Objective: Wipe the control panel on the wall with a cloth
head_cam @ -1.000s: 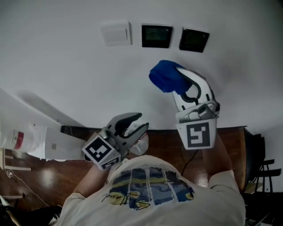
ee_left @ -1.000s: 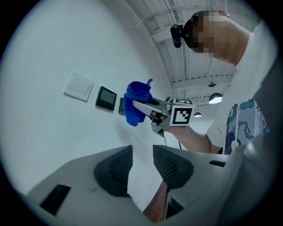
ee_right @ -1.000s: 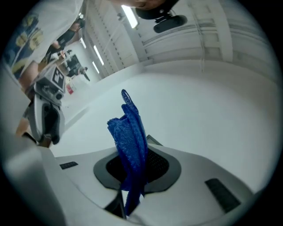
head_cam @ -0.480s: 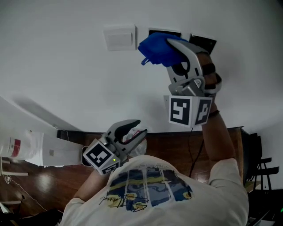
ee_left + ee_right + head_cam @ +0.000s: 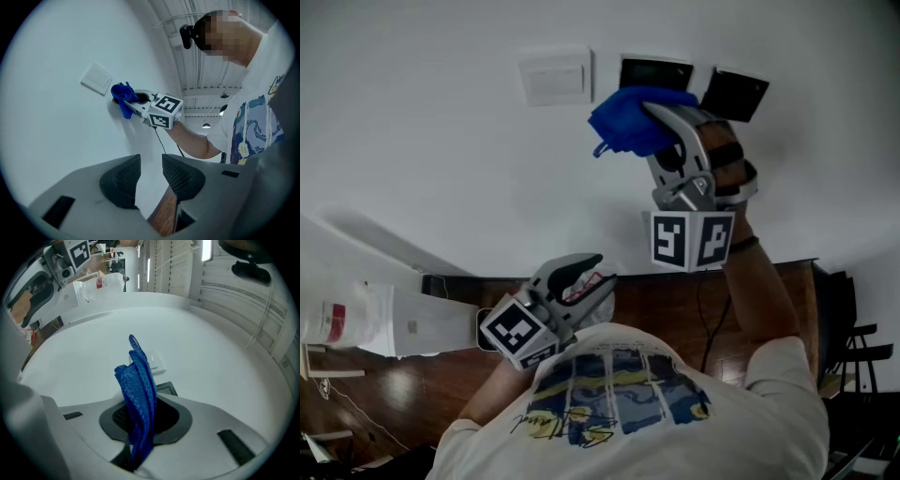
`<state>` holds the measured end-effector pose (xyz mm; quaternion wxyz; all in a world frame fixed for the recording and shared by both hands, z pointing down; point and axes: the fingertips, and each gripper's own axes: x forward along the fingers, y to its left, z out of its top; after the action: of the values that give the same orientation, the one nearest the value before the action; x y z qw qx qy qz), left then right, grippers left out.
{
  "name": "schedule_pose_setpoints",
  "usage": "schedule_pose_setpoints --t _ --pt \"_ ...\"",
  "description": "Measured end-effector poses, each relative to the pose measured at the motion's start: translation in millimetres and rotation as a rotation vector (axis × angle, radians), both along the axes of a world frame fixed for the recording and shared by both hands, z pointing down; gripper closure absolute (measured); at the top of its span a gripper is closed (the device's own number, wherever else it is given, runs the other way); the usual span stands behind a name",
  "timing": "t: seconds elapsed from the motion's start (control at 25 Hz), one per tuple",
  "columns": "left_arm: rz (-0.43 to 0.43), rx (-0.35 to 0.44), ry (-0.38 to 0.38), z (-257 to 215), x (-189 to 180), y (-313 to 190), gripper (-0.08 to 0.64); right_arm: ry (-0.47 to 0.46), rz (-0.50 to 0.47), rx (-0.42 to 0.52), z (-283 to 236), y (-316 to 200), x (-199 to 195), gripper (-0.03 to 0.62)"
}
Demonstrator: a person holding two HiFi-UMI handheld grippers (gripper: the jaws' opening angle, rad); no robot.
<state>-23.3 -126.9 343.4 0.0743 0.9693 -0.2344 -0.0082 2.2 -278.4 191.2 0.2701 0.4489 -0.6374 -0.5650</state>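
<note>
Right tongs [image 5: 661, 120] are clamped on the blue cloth [image 5: 633, 120], held up at the wall [image 5: 441, 141] so it covers the bottom edge of the left dark control panel [image 5: 654, 71], just right of the white switch plate [image 5: 556, 77]. Left tongs [image 5: 586, 272] hang low near the chest, only a narrow gap between the jaws, with nothing in them.

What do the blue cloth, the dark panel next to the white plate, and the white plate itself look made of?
The blue cloth is a soft woven or knitted textile, perhaps microfibre: a mesh-like weave shows and it folds limply. The dark panel is probably plastic with a glossy, glass-like face, going by its faint sheen. The white plate looks like matte moulded plastic: smooth, uniform, with a raised edge.
</note>
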Motion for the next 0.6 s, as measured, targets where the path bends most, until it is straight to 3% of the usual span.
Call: schedule_pose_setpoints --t 0.4,0.6 --pt "0.007 0.014 0.005 5.1 -6.4 1.0 0.440 0.028 0.031 -0.109 61.1 -13.5 2.0 0.505" --pt "0.018 0.013 0.007 5.6 -5.2 1.9 0.440 0.012 0.014 -0.103 48.5 -3.7 3.8 0.504"
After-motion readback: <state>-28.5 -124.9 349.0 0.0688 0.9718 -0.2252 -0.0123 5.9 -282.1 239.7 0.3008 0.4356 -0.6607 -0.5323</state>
